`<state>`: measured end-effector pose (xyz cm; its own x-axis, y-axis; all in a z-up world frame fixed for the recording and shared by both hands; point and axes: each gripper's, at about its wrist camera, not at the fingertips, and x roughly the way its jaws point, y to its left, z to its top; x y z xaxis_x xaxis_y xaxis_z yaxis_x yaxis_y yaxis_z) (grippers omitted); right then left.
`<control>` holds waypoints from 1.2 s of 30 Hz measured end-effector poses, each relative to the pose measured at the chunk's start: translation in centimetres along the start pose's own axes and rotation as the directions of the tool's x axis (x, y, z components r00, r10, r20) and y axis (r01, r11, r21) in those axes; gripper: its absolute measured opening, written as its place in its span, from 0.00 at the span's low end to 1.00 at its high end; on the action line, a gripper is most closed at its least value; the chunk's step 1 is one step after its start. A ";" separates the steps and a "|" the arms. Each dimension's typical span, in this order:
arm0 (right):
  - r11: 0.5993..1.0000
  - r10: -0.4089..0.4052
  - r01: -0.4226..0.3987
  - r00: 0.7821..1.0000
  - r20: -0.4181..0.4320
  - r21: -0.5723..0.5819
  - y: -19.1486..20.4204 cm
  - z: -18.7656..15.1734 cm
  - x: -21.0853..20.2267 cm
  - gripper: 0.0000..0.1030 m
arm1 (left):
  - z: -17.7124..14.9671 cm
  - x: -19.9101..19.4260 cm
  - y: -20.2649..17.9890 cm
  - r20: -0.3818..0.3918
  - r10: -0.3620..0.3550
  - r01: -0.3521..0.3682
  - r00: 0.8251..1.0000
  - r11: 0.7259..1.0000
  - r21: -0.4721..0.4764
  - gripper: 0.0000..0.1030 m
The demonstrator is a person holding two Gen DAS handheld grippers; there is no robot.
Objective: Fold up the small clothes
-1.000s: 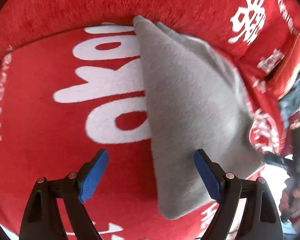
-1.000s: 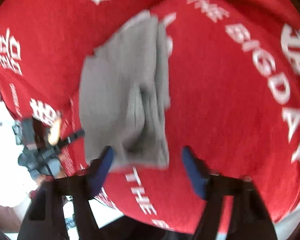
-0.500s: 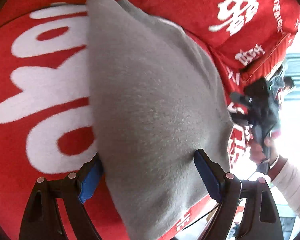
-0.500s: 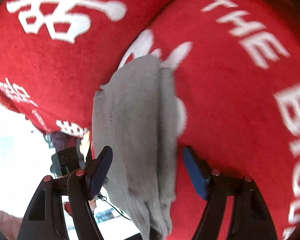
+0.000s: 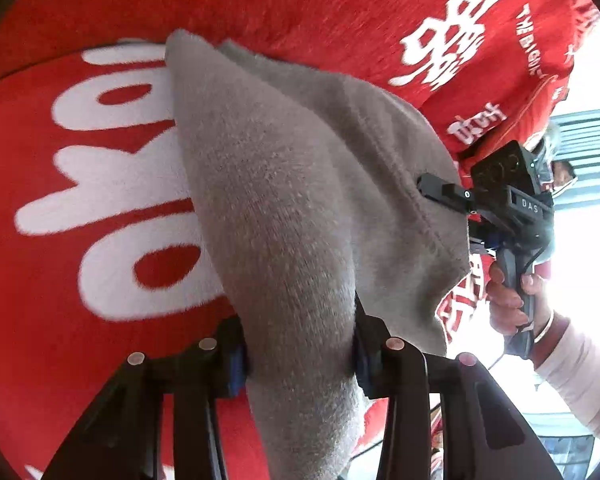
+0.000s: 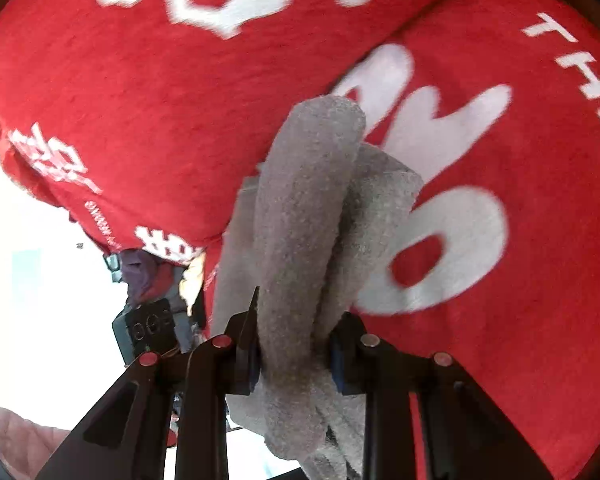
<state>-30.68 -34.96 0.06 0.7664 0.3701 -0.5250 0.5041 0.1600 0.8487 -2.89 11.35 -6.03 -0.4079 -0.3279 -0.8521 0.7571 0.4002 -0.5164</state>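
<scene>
A small grey fleecy garment lies on a red cover with white lettering. My left gripper is shut on the garment's near edge, the cloth bunched between the blue pads. My right gripper is shut on the opposite end of the same garment, which bunches in thick folds between its fingers. In the left wrist view the right gripper shows at the garment's right edge, held by a hand. In the right wrist view the left gripper's body shows at the lower left.
The red cover spreads under everything and rises in a padded fold at the back. Its edge drops off to a bright area at the right of the left wrist view. A sleeved forearm is at the right.
Both grippers moved in onto the grey garment and closed on it from open. The cloth now bunches between each pair of pads.
</scene>
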 end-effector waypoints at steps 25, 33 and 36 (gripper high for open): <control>0.907 -0.403 0.389 0.913 -0.065 -0.163 8.2 -10.7 9.3 0.53 | -12.0 -9.5 7.3 0.077 0.449 -0.431 0.890 0.885 -0.178 0.71; 0.817 -0.560 0.540 0.827 -0.053 -0.203 6.5 -12.9 10.4 0.39 | -11.9 -10.8 7.3 0.099 0.494 -0.469 0.864 0.860 -0.199 1.00; 0.800 -0.582 0.564 0.812 -0.036 -0.206 6.5 -13.3 9.8 0.44 | -11.9 -10.7 7.0 0.094 0.505 -0.481 0.858 0.855 -0.195 1.00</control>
<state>-25.16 -18.10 1.26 0.3149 0.2404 -0.9182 0.7533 0.5251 0.3959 0.70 27.90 -1.54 0.0797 -0.1596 -0.9840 0.7437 0.6668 -0.0479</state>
